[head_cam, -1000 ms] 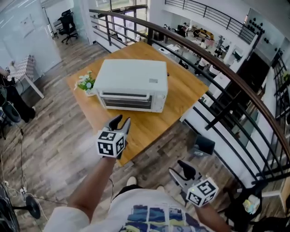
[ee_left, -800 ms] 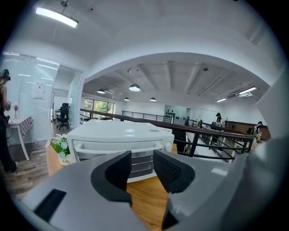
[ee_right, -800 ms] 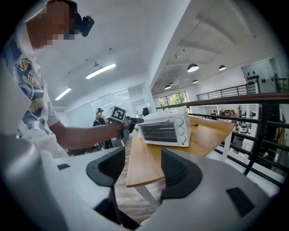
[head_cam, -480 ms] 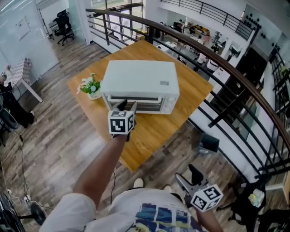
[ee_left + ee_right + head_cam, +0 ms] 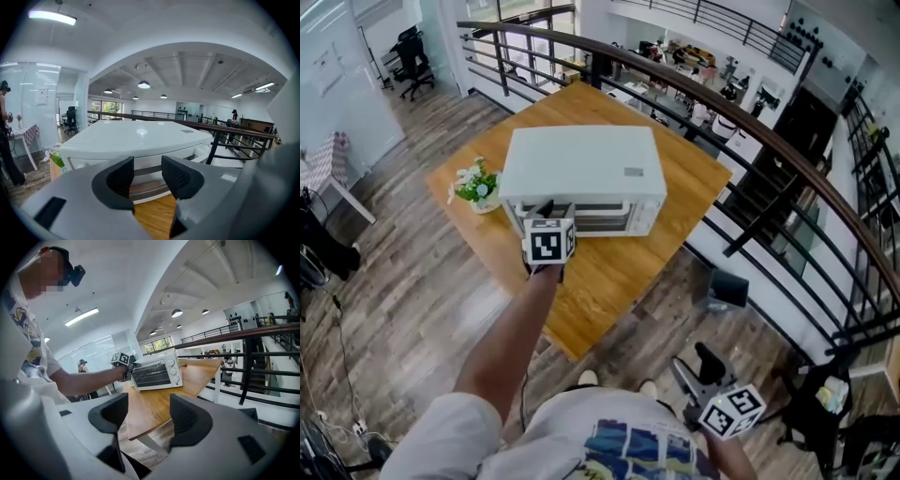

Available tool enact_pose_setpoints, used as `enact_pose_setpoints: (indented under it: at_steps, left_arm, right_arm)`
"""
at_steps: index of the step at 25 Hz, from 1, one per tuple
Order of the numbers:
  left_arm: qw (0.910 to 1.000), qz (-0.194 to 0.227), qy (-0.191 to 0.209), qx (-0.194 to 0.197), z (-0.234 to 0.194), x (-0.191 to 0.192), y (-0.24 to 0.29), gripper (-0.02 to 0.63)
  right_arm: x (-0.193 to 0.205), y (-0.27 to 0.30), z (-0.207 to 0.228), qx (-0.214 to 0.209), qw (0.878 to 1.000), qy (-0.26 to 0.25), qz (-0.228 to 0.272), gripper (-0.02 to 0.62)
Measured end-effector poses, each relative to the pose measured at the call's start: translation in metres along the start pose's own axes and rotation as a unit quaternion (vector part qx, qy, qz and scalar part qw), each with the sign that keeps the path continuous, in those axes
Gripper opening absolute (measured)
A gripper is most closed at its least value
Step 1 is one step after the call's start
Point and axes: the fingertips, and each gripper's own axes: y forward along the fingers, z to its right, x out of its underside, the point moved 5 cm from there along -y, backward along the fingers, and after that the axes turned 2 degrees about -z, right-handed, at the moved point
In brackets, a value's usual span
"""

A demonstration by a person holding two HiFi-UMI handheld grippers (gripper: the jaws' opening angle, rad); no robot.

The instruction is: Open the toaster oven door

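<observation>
A white toaster oven [image 5: 581, 164] stands on the wooden table [image 5: 619, 272] with its door shut, facing me. My left gripper [image 5: 555, 210] is right at the door's upper left front. Its jaws are open and have just been opening. In the left gripper view the oven [image 5: 136, 138] fills the middle, and the door's dark handle bar [image 5: 147, 168] shows through the gap of the left gripper [image 5: 147, 176], with nothing pinched. My right gripper [image 5: 698, 361] hangs low by my hip, far from the oven [image 5: 157, 372]. The right gripper [image 5: 149, 416] is open and empty; its jaws have just closed a little.
A small pot of flowers [image 5: 476, 186] sits at the oven's left on the table. A dark metal railing [image 5: 750, 131] curves behind and right of the table, with an office floor below. A dark chair [image 5: 724, 289] stands by the table's right corner.
My left gripper has travelled forward across the table edge up to the oven's front. The right gripper has stayed low near my hip, turning slightly.
</observation>
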Motion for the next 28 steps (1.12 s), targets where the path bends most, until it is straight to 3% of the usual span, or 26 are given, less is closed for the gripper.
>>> enact_pose_setpoints:
  at_steps: [28]
  left_arm:
    - [0.9999,-0.007,-0.013,-0.009,-0.0054,0.007,0.0033,0.189]
  right_arm:
    - [-0.0028,0.0083,-0.0005,-0.013,1.0,0.006,-0.006,0.253]
